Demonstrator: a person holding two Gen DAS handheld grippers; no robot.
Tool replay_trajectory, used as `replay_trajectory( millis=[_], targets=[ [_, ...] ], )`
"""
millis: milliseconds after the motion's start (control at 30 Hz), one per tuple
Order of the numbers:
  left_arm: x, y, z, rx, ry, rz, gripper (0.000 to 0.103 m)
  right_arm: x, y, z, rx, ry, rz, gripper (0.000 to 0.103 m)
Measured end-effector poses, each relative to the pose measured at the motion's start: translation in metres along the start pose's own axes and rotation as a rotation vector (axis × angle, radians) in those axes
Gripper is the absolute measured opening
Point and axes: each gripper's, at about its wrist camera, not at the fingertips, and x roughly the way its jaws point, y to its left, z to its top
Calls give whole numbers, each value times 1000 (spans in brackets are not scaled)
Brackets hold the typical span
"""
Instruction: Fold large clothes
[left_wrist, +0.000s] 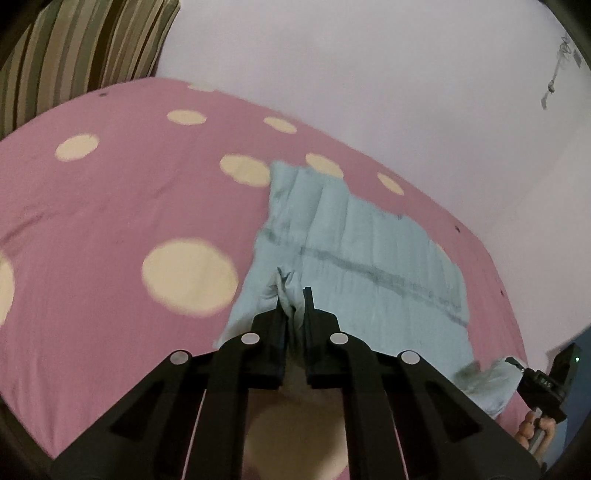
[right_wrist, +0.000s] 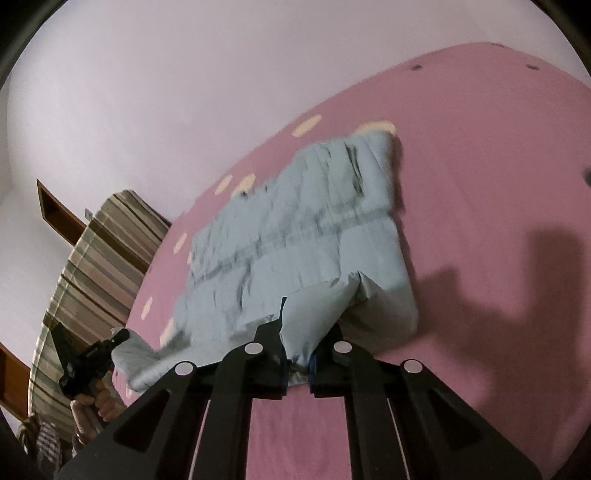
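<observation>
A pale blue garment (left_wrist: 369, 251) with dark seam lines lies spread on a pink bed sheet (left_wrist: 110, 221) with cream dots. My left gripper (left_wrist: 293, 299) is shut on a bunched bit of the garment's near edge, and the cloth rises in a small peak between its fingers. In the right wrist view my right gripper (right_wrist: 308, 332) is shut on the other near corner of the garment (right_wrist: 295, 229), with a fold of cloth lifted off the sheet (right_wrist: 480, 184). Each view shows the other gripper pinching its corner: the right gripper (left_wrist: 517, 363) and the left gripper (right_wrist: 118, 338).
A striped cushion (left_wrist: 74, 48) stands at the bed's far left end, against a plain pale wall (left_wrist: 369, 74). A wooden shelf (right_wrist: 55, 210) hangs on the wall behind the cushion (right_wrist: 96, 258). A person's hand (right_wrist: 92, 402) holds the left gripper's handle.
</observation>
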Motion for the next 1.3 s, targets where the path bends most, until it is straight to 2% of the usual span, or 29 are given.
replay_trajectory(
  millis=[200,333,400,567,667,767,833,900,933,967,1067,1300],
  targets=[
    [62,-10,66,2,-22,35,6,51,-3,74,48,-18,22,7],
    [117,-13,91,14,5,77,6,102,-17,111,87,7,-15,7],
    [148,-13,99,23,29,101,5,128,-27,120,107,31,-42,7],
    [195,-9,102,60,82,149,5,168,-53,127,144,88,-78,7],
    [211,-9,101,96,108,149,5,175,-56,128,136,96,-72,7],
    [210,-11,103,113,107,127,6,166,-57,127,138,88,-54,10],
    [202,-12,106,119,87,100,17,158,-60,131,142,82,-38,17],
    [189,-11,111,102,51,78,51,149,-60,133,142,68,-17,31],
    [185,-10,113,94,34,70,56,142,-59,134,137,55,-10,41],
    [179,-8,116,83,17,57,58,137,-58,135,131,42,-7,48],
    [166,-1,123,69,-8,43,63,121,-55,137,104,-1,-9,58],
    [181,22,118,111,64,49,64,123,-58,146,-2,4,-77,59]
  ],
)
